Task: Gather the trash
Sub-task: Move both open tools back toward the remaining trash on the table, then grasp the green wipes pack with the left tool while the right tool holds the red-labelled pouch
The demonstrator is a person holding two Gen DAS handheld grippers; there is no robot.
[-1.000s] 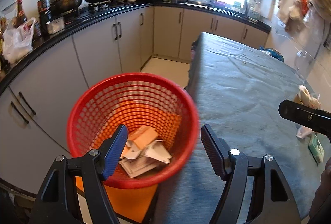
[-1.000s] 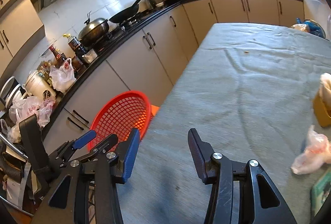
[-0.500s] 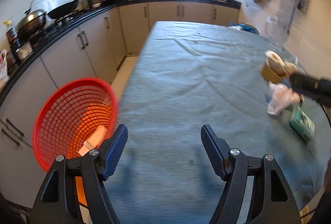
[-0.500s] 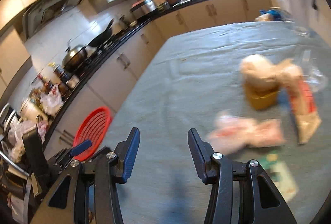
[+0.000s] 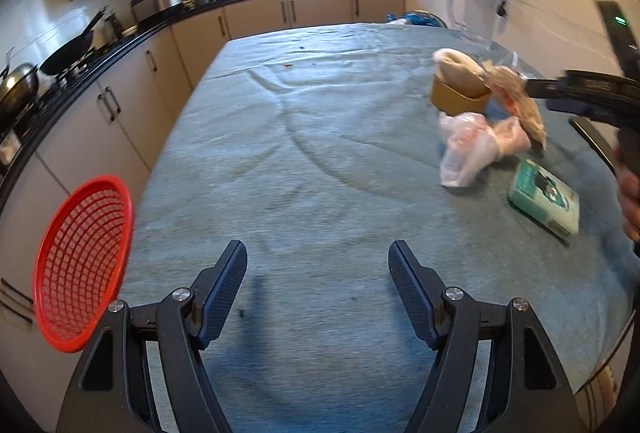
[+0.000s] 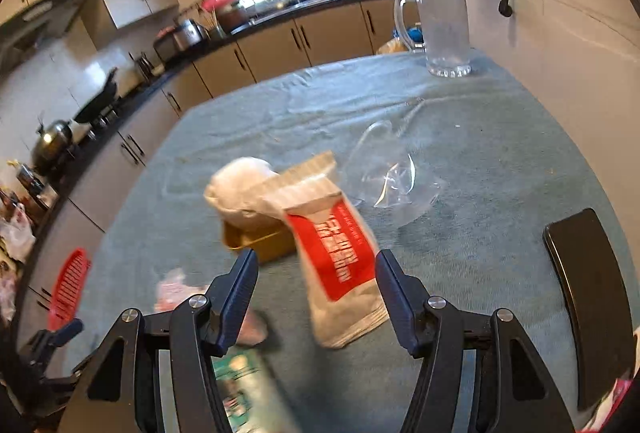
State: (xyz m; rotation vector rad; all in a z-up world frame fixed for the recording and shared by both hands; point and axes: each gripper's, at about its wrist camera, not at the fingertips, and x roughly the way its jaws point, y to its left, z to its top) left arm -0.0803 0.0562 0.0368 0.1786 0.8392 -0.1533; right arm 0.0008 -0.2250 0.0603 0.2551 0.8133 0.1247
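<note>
Trash lies at the table's right side: a red-and-white paper bag (image 6: 336, 257), a brown box (image 6: 260, 241) holding a white wad (image 6: 240, 189), a pink plastic bag (image 5: 476, 149) and a green packet (image 5: 544, 197). My right gripper (image 6: 315, 261) hovers over the paper bag with its jaws opening; the bag shows between the fingers, and the pads stand clear of it. Over bare cloth near the front edge, my left gripper (image 5: 317, 253) is open and holds nothing. The red mesh basket (image 5: 84, 261) stands off the table's left edge.
A clear plastic lid (image 6: 396, 177) and a glass mug (image 6: 444, 29) sit farther back on the grey-blue tablecloth (image 5: 304, 137). A flat black object (image 6: 588, 297) lies at the right edge. Kitchen cabinets (image 5: 132, 105) run along the left, past a narrow aisle.
Both views have swung right, from the red basket across the table to the trash pile. The right jaws stand wider apart, and the paper bag now shows between them.
</note>
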